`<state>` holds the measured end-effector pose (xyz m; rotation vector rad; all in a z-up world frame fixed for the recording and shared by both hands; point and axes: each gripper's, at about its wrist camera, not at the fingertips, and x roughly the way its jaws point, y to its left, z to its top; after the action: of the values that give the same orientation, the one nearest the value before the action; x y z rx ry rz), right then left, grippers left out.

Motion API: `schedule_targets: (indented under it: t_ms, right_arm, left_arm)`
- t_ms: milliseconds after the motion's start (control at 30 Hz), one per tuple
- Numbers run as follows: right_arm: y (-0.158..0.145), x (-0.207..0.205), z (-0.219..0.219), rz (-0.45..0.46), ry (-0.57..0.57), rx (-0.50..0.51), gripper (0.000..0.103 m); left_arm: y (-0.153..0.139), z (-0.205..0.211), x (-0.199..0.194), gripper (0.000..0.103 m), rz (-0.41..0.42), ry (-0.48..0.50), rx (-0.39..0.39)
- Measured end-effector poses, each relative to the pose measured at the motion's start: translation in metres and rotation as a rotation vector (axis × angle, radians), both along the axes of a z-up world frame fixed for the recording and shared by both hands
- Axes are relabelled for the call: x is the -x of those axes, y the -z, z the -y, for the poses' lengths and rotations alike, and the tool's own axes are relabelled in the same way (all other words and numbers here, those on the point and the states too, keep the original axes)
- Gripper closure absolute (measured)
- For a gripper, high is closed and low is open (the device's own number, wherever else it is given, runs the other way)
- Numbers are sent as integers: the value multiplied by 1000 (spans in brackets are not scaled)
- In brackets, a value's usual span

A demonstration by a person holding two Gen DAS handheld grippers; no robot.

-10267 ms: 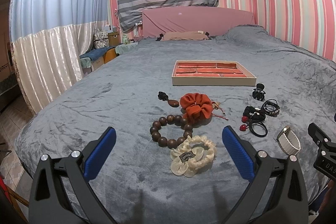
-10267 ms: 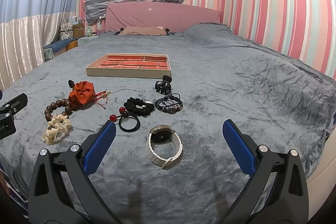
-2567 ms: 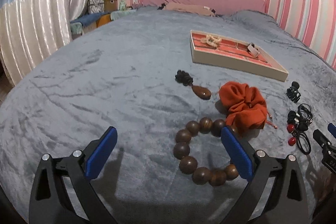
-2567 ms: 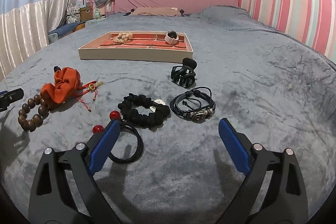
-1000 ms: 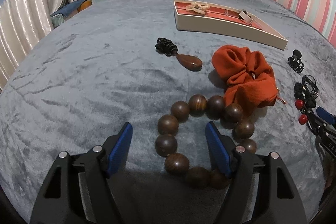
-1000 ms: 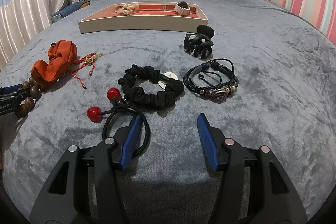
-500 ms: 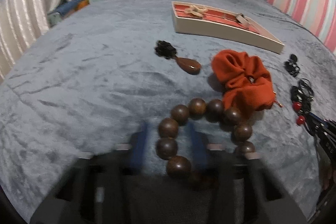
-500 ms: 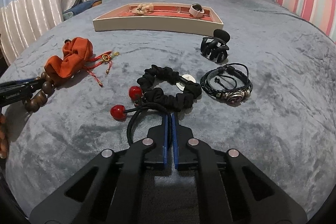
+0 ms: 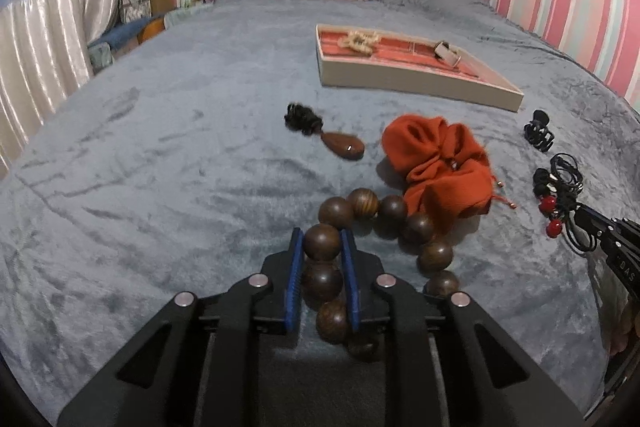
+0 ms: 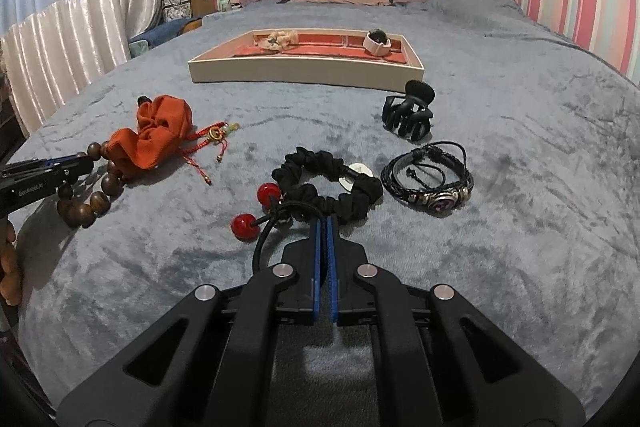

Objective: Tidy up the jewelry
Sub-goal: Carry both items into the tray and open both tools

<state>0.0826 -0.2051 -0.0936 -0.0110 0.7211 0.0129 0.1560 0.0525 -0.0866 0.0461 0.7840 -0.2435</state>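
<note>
Your right gripper is pinched closed on the black hair tie with 2 red beads; the black scrunchie lies just beyond; the tray sits farther back.

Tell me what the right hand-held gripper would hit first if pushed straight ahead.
Probably the black scrunchie, lying just beyond the right hand-held gripper, whose jaws are shut on the black hair tie. Depth is uncertain.
</note>
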Motion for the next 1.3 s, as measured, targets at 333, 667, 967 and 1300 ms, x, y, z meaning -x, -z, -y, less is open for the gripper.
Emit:
schedule_targets:
  t_ms: [333,667,967,1300]
  right_arm:
    - [-20,7,-2,63,-13,-8,99]
    - [-58,-18,5,140,-20,-3,99]
    - [-81,-64,13,174,-22,6,99]
    - [-98,-148,32,166,2,18,99]
  left_arm:
    - [-32,12,18,84,115,42,1]
    - [-68,32,6,84,197,92,-9]
    - [-90,57,-32,84,238,131,-36]
    - [-119,96,-120,84,246,143,-15]
